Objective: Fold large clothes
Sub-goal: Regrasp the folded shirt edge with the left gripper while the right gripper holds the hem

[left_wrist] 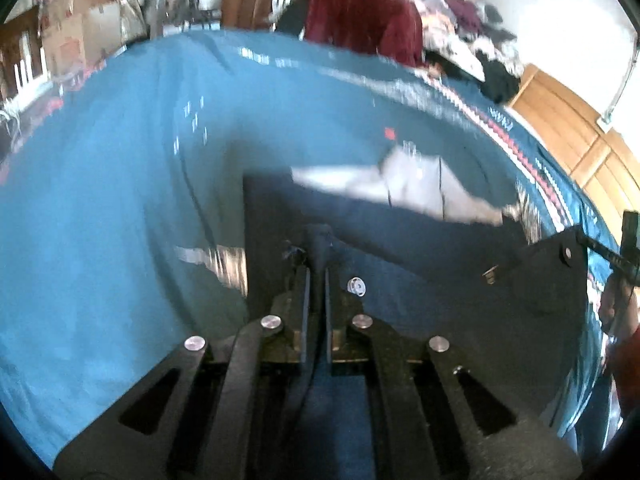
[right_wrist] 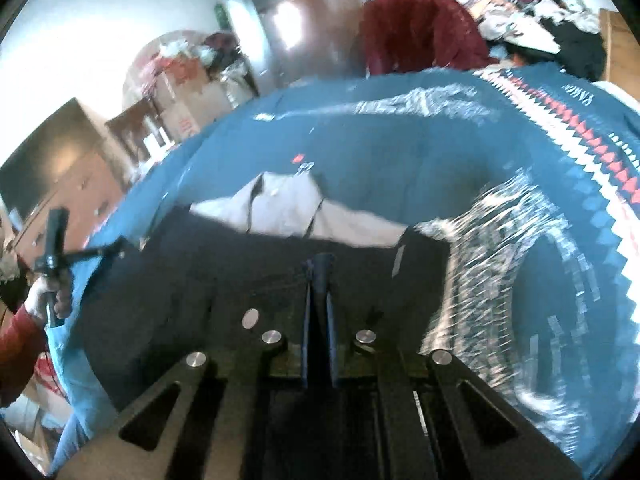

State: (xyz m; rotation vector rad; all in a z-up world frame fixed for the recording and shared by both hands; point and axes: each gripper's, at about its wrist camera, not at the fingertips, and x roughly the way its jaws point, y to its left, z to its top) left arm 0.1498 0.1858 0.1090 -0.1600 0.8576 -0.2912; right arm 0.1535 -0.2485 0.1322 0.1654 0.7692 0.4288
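Note:
A dark navy garment point(left_wrist: 380, 240) lies across a blue bedspread point(left_wrist: 120, 200), with its white inner lining point(left_wrist: 408, 188) turned out at the far side. My left gripper point(left_wrist: 317, 272) is shut on a raised fold of the garment's near edge. In the right wrist view the same garment point(right_wrist: 192, 276) and lining point(right_wrist: 288, 208) show. My right gripper point(right_wrist: 319, 286) is also shut, pinching a ridge of the dark cloth. Each view catches the person's other hand at its side edge: hand point(left_wrist: 616, 308), hand point(right_wrist: 40, 300).
The bedspread has a red, white and blue patterned border point(right_wrist: 592, 140). A maroon garment point(left_wrist: 360, 20) and a heap of mixed clothes point(left_wrist: 472, 28) sit at the far side. A wooden board point(left_wrist: 580, 132) stands right, and cardboard boxes point(left_wrist: 72, 36) far left.

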